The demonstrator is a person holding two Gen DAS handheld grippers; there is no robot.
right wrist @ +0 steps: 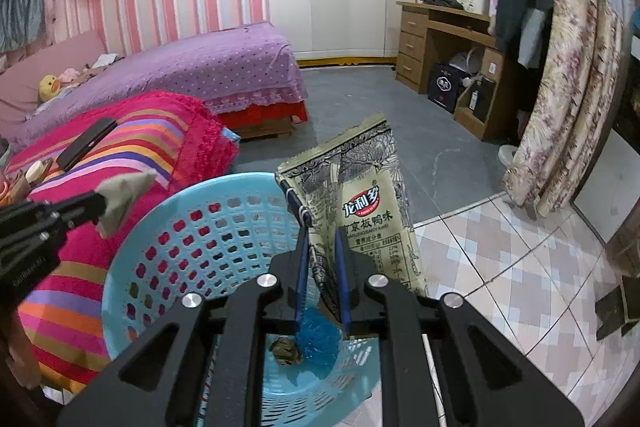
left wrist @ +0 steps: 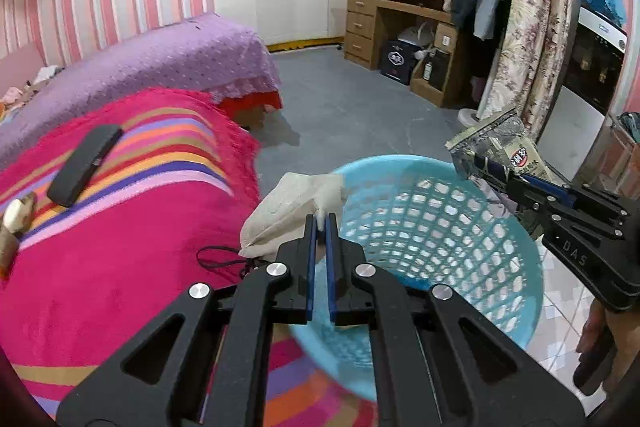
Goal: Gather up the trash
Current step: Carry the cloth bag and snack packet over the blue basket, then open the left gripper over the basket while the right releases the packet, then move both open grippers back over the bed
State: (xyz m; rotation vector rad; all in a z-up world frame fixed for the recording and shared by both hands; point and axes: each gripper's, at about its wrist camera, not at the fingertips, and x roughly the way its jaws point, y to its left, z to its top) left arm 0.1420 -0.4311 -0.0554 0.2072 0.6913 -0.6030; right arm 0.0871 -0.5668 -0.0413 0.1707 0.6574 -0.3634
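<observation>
1. Fingers first: the left gripper (left wrist: 320,223) pinches a crumpled tissue (left wrist: 288,215) at its tips; the right gripper (right wrist: 322,239) pinches a printed snack bag (right wrist: 356,203) low down, with most of the bag standing up beyond the pads.
2. Tissue hangs at the basket (left wrist: 516,239) rim on the bed side; the bag sits over the rim on the floor side. Neither looks fully over the hollow yet.
3. To do the drop well, I judge each hand should carry its load past the rim toward the middle, then part the fingers, so nothing catches the edge and slides out.
4. The bag is tall and light; tipping it mouth-down before letting go should keep it from leaning out over the rim.
5. Only the right view shows the basket's bottom, with a blue mesh ball (right wrist: 318,341) and a small dark scrap (right wrist: 286,349) lying there.
6. Only the left view shows a black cord (left wrist: 224,261) on the striped blanket (left wrist: 120,247) under the tissue, and the person's hand (left wrist: 600,347) on the right gripper.
</observation>
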